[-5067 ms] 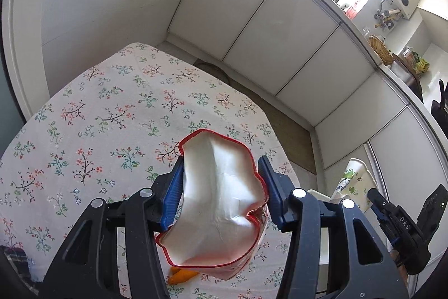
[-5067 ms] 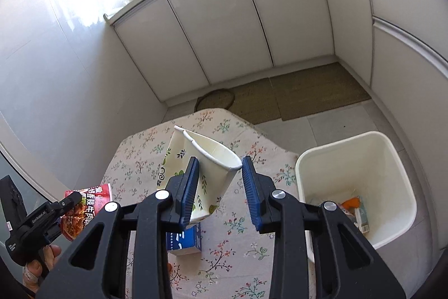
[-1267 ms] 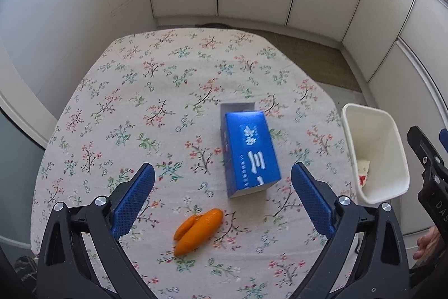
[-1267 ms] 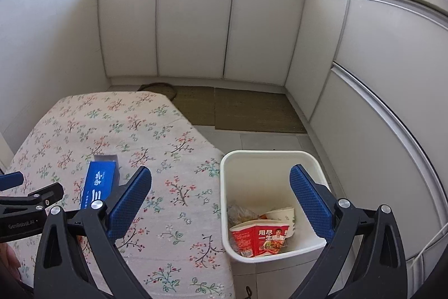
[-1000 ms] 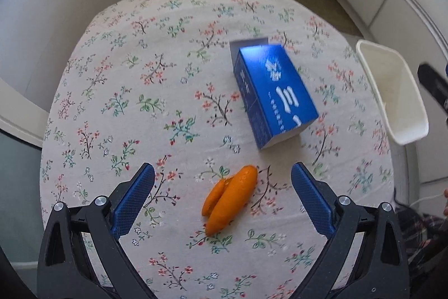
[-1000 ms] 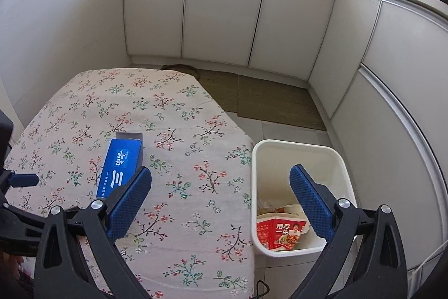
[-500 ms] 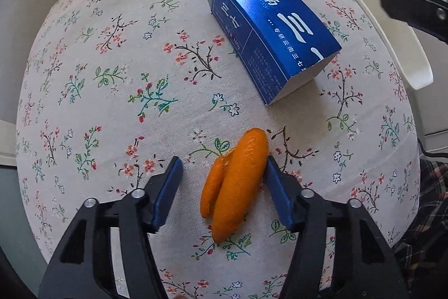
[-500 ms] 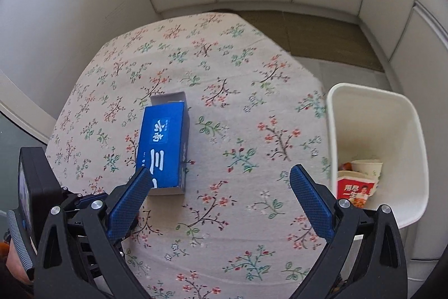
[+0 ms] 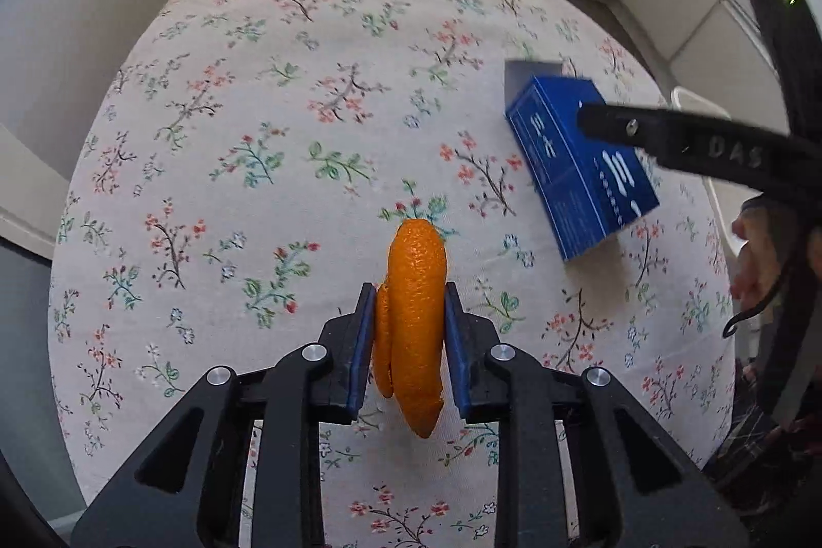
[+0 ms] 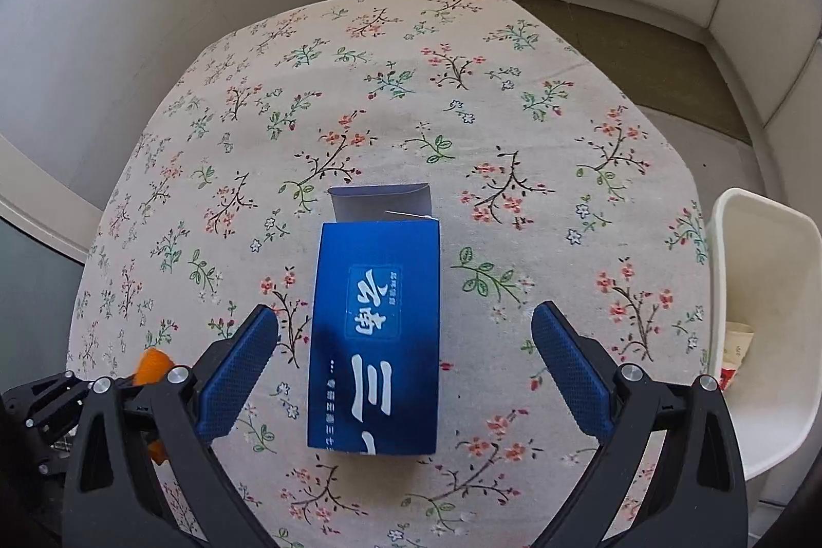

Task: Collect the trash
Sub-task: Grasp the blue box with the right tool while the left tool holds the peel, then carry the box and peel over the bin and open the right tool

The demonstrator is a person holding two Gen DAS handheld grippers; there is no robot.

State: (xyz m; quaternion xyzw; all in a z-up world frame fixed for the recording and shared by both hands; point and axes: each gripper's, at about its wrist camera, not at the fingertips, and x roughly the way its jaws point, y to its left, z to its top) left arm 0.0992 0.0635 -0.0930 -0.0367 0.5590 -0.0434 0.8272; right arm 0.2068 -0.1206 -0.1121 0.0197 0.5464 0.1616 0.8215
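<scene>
Right wrist view: blue box (image 10: 377, 342) lies beside white bin (image 10: 760, 327).

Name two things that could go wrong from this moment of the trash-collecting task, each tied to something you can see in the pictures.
1. The left gripper pinches the curled orange peel only near its middle; both ends stick out, so it might slip or twist on the way to the white bin.
2. The right gripper is open around the blue box, whose end flap hangs open; closing may crush the box or skew it.
</scene>
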